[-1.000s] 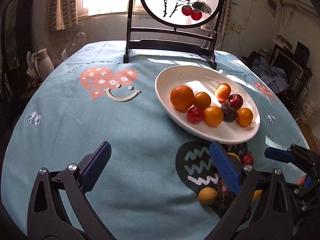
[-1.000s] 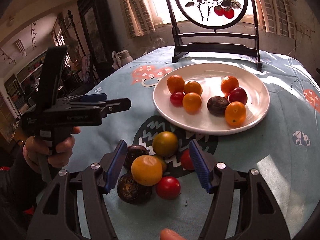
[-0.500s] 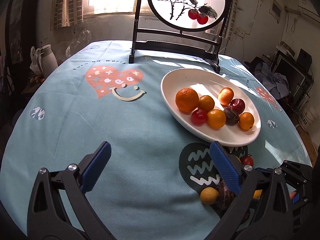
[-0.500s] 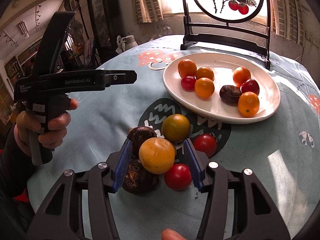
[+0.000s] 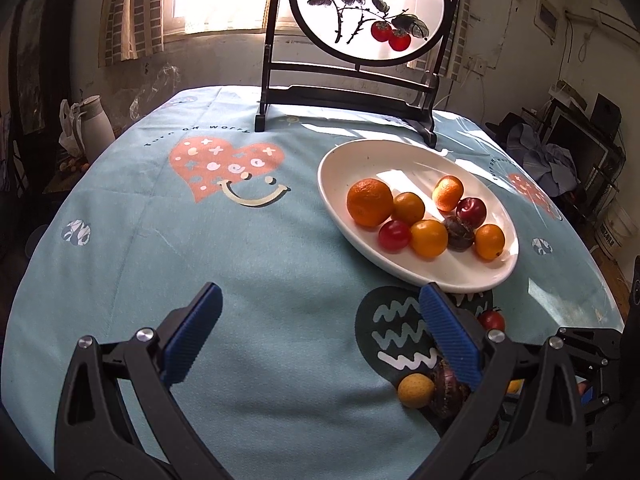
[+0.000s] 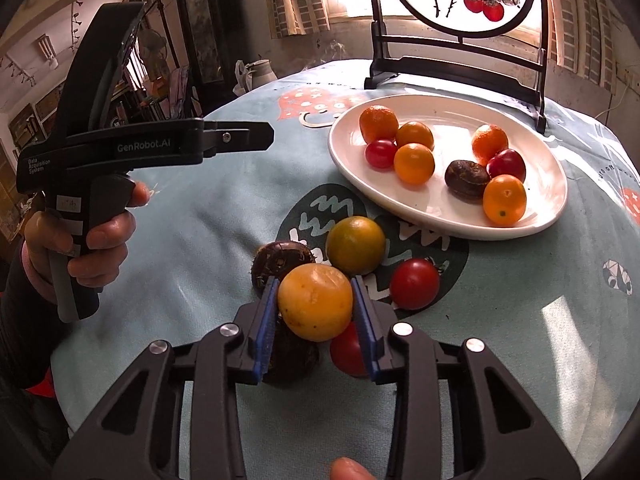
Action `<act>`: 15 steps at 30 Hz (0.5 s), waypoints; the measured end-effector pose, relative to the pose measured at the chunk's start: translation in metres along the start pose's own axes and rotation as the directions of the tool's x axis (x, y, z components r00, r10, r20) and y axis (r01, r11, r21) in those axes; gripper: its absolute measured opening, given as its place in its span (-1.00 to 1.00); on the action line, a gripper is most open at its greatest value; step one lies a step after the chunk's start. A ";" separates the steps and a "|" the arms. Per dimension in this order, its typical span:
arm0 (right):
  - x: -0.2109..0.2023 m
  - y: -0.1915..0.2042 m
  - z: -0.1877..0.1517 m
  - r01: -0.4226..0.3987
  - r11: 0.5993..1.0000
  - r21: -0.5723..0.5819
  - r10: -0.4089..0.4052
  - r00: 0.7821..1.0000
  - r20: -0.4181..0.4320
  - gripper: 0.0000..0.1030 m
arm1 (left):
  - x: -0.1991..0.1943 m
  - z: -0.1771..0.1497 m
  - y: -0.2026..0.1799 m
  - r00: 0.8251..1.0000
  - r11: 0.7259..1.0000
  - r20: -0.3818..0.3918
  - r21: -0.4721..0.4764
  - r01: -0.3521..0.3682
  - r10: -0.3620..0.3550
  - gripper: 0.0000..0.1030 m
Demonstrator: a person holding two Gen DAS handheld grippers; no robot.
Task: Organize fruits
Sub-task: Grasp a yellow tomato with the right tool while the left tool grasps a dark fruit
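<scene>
Right gripper [image 6: 315, 312] angled down, jaws closing on yellow-orange fruit [image 6: 315, 307], left gripper [image 5: 320, 336] wide open, empty, above tablecloth [image 5: 200, 248]

My fingers [image 6: 272, 320] are closing on a yellow-orange fruit [image 6: 315, 307], its skin faintly dimpled, pads against both sides; a green-orange fruit [image 6: 355, 245] sits at its 1 o'clock, a red tomato [image 6: 414, 283] at 3, a dark wrinkled fruit [image 6: 280, 261] at 10; the white oval plate [image 6: 448, 216] at 1 o'clock carries seven fruits, orange, red and one dark.
</scene>
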State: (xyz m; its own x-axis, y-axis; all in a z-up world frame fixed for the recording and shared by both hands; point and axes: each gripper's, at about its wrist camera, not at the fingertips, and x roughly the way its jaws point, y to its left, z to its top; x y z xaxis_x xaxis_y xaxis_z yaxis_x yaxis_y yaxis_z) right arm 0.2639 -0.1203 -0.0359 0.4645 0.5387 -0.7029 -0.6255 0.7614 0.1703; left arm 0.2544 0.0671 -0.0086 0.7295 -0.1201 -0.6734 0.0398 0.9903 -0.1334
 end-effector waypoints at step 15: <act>-0.034 -0.037 0.007 0.007 0.987 0.159 -0.026 0.993 0.115 -0.29 | 0.003 -0.038 -0.061 0.935 0.896 -0.230 0.297 0.330 -0.268 -0.10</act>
State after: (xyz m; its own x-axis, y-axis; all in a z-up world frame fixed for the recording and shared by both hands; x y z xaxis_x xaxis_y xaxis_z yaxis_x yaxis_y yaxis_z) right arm 0.2752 -0.1643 -0.0135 0.5495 0.5569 -0.6229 -0.5147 0.8128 0.2726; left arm 0.2280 0.0036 -0.0299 0.5144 -0.3939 -0.7617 0.4793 0.8686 -0.1256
